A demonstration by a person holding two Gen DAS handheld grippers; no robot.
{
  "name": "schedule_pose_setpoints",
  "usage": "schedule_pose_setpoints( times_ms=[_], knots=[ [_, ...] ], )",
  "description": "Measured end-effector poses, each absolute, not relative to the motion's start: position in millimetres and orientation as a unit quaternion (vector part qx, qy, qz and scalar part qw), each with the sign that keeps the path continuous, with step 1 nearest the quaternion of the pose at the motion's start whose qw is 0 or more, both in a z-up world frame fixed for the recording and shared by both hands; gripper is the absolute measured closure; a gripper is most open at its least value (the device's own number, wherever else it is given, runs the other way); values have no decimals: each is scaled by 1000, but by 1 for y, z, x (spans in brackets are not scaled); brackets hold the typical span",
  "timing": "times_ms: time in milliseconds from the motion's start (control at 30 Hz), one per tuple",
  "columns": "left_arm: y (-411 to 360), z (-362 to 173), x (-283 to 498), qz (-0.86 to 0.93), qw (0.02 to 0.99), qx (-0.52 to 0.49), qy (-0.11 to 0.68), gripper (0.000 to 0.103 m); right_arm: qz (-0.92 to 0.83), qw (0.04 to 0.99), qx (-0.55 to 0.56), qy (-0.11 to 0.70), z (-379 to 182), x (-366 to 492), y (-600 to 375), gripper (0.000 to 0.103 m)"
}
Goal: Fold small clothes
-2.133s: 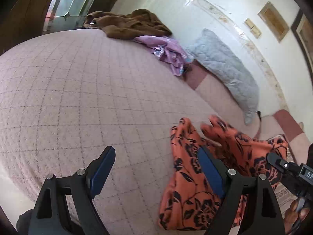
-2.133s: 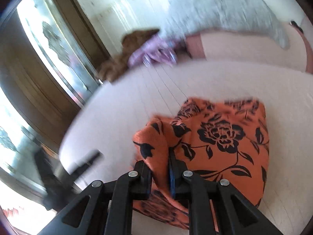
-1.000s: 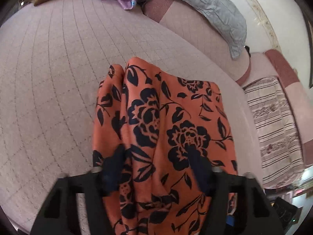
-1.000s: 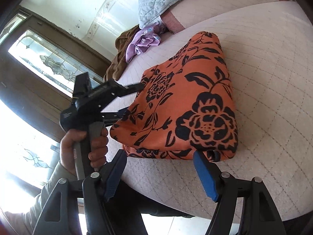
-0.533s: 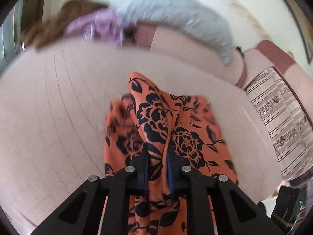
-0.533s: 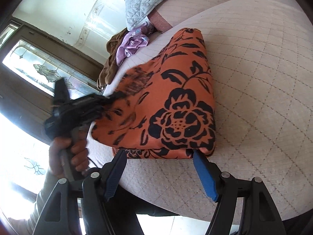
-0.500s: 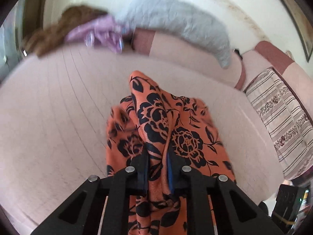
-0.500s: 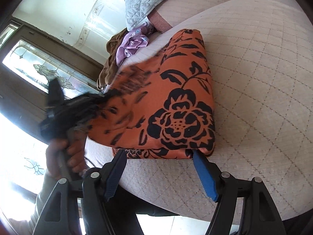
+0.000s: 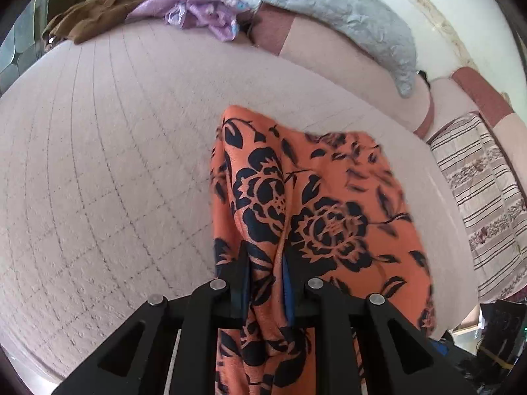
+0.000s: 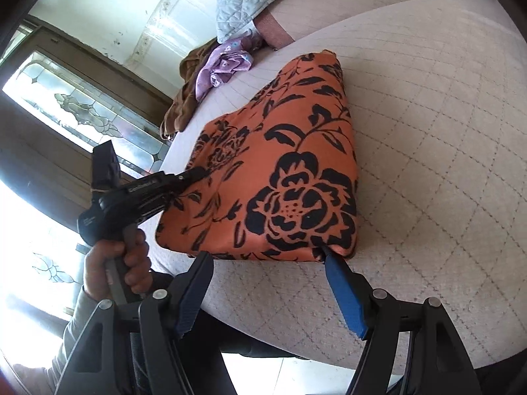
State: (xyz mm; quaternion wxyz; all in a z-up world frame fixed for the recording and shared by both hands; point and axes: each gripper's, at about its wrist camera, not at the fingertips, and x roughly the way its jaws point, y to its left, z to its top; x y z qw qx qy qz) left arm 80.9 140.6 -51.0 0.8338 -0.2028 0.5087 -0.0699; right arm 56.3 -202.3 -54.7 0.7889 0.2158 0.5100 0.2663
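One orange cloth with black flower print (image 10: 290,177), folded, lying on pale pink quilted bedspread (image 10: 444,171) near its front edge. Small white lettering on left gripper (image 10: 194,175) body, too blurred to read. Left gripper (image 9: 266,263) clamped tight on a raised fold at cloth's near-left side, lifting it. Right gripper (image 10: 268,270) spread wide, blue-padded finger (image 10: 344,291) touching cloth's near corner, holding nothing. Beyond: purple crumpled garment (image 9: 201,16), brown garment (image 9: 108,13), grey quilted pillow (image 9: 346,16), striped blanket (image 9: 487,204).

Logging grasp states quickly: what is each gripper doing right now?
Left gripper: shut on the orange floral garment.
Right gripper: jaws open, holding nothing, at the garment's near edge.
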Motion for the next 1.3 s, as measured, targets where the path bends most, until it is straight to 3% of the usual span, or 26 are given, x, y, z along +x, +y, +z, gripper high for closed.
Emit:
schedule_pose_setpoints(
  times_ms=[167, 400, 700, 800, 867, 1000, 1033, 1133, 1167, 1300],
  knots=[
    [138, -34, 83, -77, 842, -199, 495, 86, 271, 789, 214, 509, -51, 51, -202, 29],
    [132, -51, 84, -66, 838, -180, 511, 83, 273, 789, 224, 502, -48, 45, -206, 29],
    [128, 5, 40, -69, 870, -161, 460, 80, 280, 789, 250, 487, -45, 47, -216, 29],
    [123, -25, 37, -32, 855, -98, 509, 79, 275, 784, 261, 492, -53, 48, -220, 29],
    [135, -39, 36, -5, 844, -111, 526, 78, 273, 779, 271, 495, -57, 48, -222, 29],
    [133, 2, 30, -11, 871, -118, 476, 78, 279, 783, 274, 484, -50, 47, -228, 29],
    [127, 14, 30, -27, 880, -116, 461, 75, 279, 783, 277, 482, -49, 48, -231, 29],
    [109, 27, 35, -55, 892, -112, 435, 47, 272, 783, 290, 478, -48, 57, -241, 29],
    [100, 25, 40, -56, 894, -101, 433, 43, 267, 784, 295, 476, -47, 62, -245, 29],
    [77, -27, 74, -19, 861, -36, 507, 44, 262, 767, 328, 486, -52, 95, -257, 25]
  ],
)
